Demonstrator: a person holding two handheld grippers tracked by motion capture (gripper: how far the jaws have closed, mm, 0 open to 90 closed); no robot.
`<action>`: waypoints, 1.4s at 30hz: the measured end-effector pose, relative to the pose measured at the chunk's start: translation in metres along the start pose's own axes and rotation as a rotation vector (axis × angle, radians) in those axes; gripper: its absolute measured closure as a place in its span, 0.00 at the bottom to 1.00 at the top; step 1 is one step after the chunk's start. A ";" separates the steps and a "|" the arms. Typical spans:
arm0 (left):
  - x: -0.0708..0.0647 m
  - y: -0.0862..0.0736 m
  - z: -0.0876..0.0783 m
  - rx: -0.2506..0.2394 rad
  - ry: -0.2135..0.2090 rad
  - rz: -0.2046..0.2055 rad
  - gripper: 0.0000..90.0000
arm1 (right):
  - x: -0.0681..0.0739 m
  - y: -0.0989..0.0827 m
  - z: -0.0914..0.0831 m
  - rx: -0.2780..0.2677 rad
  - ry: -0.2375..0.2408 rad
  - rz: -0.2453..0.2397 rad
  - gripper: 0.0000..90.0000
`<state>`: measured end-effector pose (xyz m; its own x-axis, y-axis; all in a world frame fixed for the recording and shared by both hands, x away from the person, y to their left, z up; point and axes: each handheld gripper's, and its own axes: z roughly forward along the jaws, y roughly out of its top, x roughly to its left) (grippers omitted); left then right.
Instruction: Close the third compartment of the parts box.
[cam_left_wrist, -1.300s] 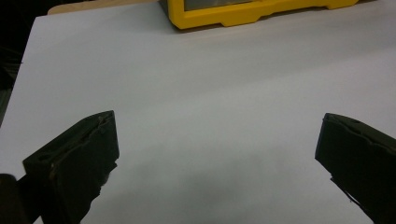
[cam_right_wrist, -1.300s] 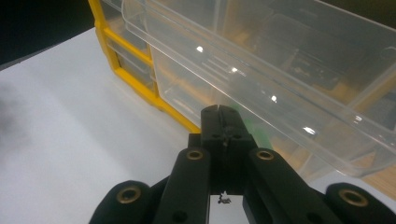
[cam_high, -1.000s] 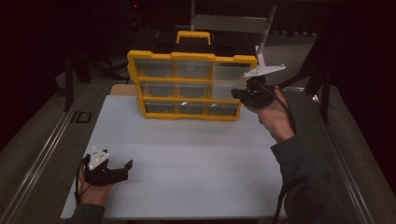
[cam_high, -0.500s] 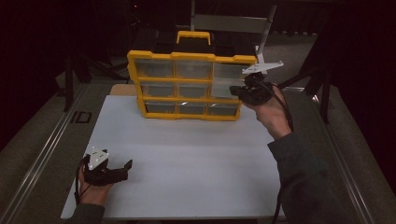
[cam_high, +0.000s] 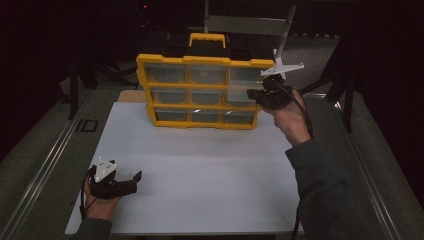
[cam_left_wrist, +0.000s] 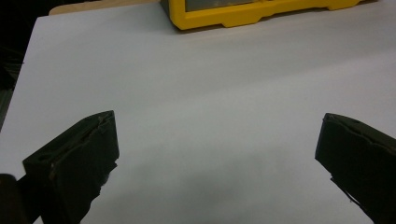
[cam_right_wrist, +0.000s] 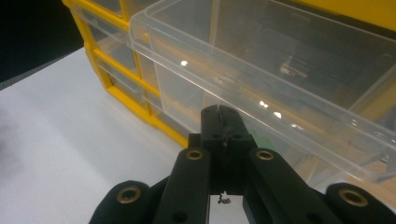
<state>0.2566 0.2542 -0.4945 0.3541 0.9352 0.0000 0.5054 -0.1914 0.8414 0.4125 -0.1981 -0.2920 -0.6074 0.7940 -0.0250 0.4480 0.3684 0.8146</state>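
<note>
The left gripper (cam_high: 131, 181) rests at the near left corner of the white board (cam_high: 200, 165), held in the person's left hand (cam_high: 100, 202). Its jaws stand wide apart with nothing between them; in the left gripper view only bare board lies between the two black jaws.

At the far edge of the board stands the yellow organizer (cam_high: 205, 92), upright, with three rows of clear drawers and a yellow carry handle (cam_high: 206, 41) on top.

The right gripper (cam_high: 256, 94) is at the organizer's right column, level with the middle row. In the right gripper view its jaws are pressed together at the underside of the clear drawer (cam_right_wrist: 280, 79), which projects out of the yellow frame. Whether the tips pinch the drawer's lip or only touch it cannot be told. The right hand (cam_high: 290, 120) holds the gripper above the board.
</note>
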 end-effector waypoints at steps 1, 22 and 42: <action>0.000 0.000 0.000 0.000 0.000 0.000 0.00 | -0.001 0.000 0.000 0.000 -0.001 0.004 1.00; 0.000 0.000 0.001 -0.001 0.000 -0.005 0.00 | -0.009 0.003 0.009 -0.007 -0.012 0.044 1.00; 0.000 0.000 0.000 0.000 -0.002 0.002 0.00 | -0.013 0.003 0.015 -0.011 -0.017 0.070 1.00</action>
<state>0.2565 0.2541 -0.4945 0.3568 0.9342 0.0003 0.5048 -0.1931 0.8413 0.4315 -0.2003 -0.2980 -0.5633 0.8260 0.0222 0.4815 0.3063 0.8211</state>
